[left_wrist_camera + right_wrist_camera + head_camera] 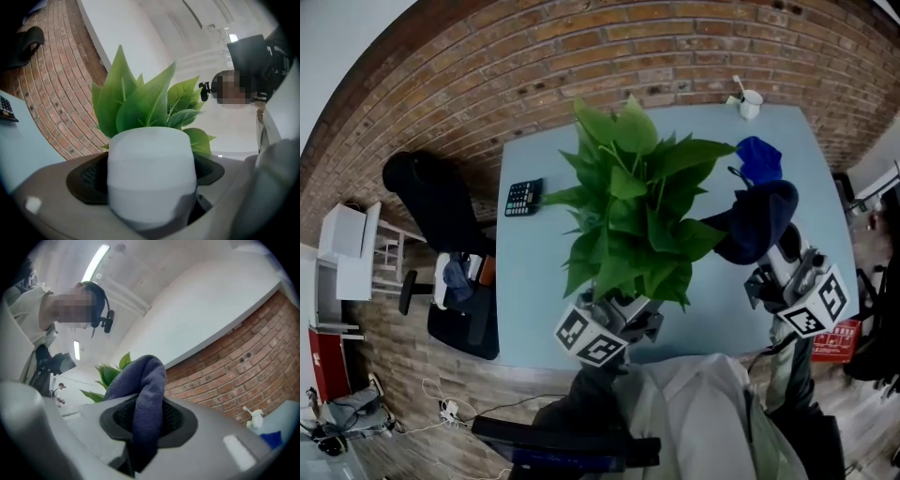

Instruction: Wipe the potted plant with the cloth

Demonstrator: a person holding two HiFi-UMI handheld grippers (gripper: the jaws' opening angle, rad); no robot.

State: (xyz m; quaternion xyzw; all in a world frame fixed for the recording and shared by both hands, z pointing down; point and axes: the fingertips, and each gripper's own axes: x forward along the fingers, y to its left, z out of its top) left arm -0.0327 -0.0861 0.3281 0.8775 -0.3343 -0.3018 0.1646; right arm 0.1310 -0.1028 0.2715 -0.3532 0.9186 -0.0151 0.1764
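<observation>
The left gripper [617, 321] is clenching the round white pot [150, 159] between its fingers, steadying the leafy green plant [633, 202]. The right gripper [147, 420] is pinching the dark-blue cloth [140, 380] beside the leaves, ready to wipe.

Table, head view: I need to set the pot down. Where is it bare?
Bare: the table at left, between the calculator and the near edge, and the far strip behind the calculator. Crowded: the right half, with the cup, the bright blue thing and the dark cloth beside the potted plant.
</observation>
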